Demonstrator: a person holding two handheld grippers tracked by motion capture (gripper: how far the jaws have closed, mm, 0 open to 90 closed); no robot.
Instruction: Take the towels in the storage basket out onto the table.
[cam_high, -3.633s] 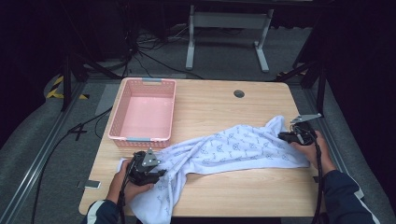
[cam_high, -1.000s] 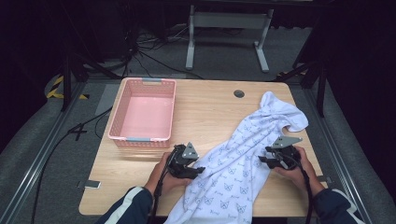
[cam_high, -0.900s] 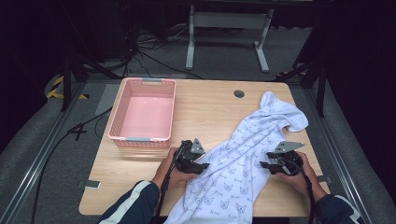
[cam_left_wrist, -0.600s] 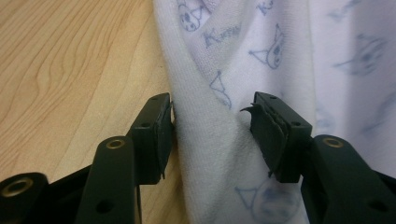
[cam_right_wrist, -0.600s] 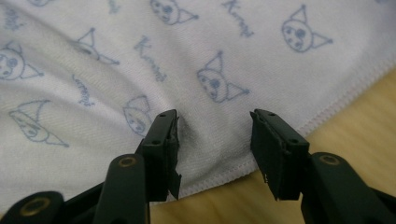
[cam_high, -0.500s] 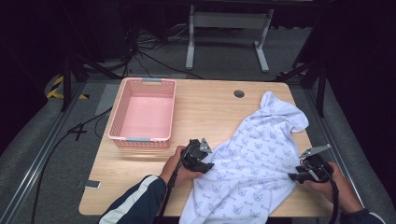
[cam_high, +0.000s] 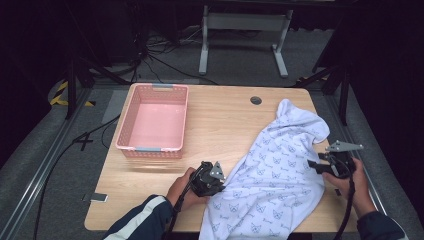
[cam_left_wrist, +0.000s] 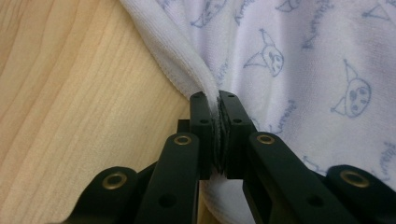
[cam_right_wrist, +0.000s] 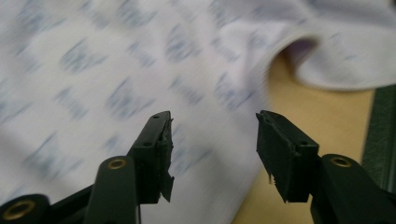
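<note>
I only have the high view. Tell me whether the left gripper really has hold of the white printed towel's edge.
Observer: Yes. In the left gripper view, the left gripper is shut on the hem of the white printed towel; its jaws have just closed.
Operator: Report the right gripper's jaws.
Observer: In the right gripper view, the right gripper stands open, with nothing pinched; its jaws have just been opening.
Operator: Say what lies under them.
Observer: The towel's edge, with bare light wooden table beside it.
</note>
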